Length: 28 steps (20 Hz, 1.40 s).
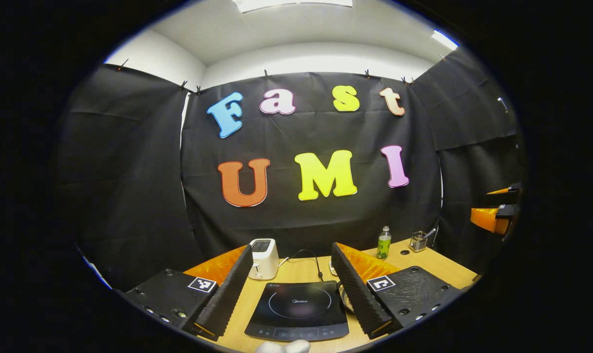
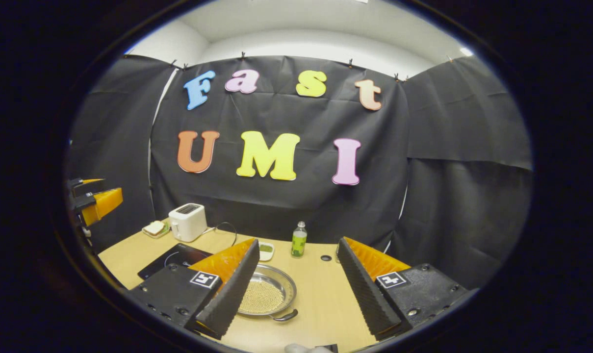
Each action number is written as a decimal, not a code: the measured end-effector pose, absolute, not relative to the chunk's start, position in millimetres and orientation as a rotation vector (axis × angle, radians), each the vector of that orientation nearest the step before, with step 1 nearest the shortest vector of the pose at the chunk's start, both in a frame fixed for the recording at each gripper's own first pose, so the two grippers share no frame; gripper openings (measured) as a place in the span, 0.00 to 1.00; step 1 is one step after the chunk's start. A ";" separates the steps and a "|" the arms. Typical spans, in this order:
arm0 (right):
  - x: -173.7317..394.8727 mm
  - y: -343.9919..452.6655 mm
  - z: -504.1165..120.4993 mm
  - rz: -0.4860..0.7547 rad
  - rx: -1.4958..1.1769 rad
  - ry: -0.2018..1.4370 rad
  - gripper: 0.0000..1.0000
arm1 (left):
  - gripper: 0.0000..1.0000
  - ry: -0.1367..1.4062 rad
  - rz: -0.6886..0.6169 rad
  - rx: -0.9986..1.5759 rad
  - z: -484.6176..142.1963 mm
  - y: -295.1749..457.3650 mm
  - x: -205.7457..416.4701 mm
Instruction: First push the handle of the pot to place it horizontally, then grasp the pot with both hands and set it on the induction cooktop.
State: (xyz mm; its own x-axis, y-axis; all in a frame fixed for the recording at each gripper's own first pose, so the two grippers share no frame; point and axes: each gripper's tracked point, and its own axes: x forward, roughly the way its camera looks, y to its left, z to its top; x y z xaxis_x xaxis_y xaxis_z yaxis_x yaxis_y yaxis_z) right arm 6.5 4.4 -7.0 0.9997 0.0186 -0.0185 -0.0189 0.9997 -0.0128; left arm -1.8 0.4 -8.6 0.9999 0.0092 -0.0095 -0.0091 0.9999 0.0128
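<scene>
- Two views to go through, so we start with the left gripper view: our left gripper (image 1: 296, 294) has its fingers spread wide with nothing between them, up above the black induction cooktop (image 1: 298, 309) on the wooden table (image 1: 301, 270).
- Behind the cooktop we see a white toaster (image 1: 264, 258), and off to the right a green bottle (image 1: 384, 243) and a small utensil cup (image 1: 417, 241).
- We catch just a sliver of the pot (image 1: 346, 297) beside the cooktop, tucked behind the right finger.
- Right gripper view next: our right gripper (image 2: 300, 289) is also wide open and holding nothing.
- We see the pot (image 2: 271, 295) sitting on the table (image 2: 321, 294) by the left finger, its dark handle (image 2: 285, 316) at the near rim. It's beside the induction cooktop (image 2: 176, 259), not on it.
- Far left, we spot the other gripper's orange finger (image 2: 101, 203).
</scene>
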 end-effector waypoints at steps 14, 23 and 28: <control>24.5 29.4 -46.4 0.183 0.029 0.162 0.25 | 0.95 -0.012 0.003 0.026 -9.9 -9.5 -3.7; 34.0 44.6 -126.6 0.255 0.015 0.377 0.04 | 0.95 0.014 0.001 0.035 -21.8 -13.3 1.3; 42.2 56.7 -159.2 0.291 -0.040 0.429 0.04 | 0.96 0.021 0.011 0.042 -25.3 -13.0 3.6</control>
State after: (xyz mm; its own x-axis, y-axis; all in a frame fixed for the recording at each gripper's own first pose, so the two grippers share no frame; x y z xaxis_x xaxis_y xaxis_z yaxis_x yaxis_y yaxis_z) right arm 42.2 56.7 -159.2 0.8688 0.2697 -0.4154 -0.2863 0.9579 0.0230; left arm 3.6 -13.0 -25.3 0.9997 0.0118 -0.0203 -0.0109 0.9991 0.0417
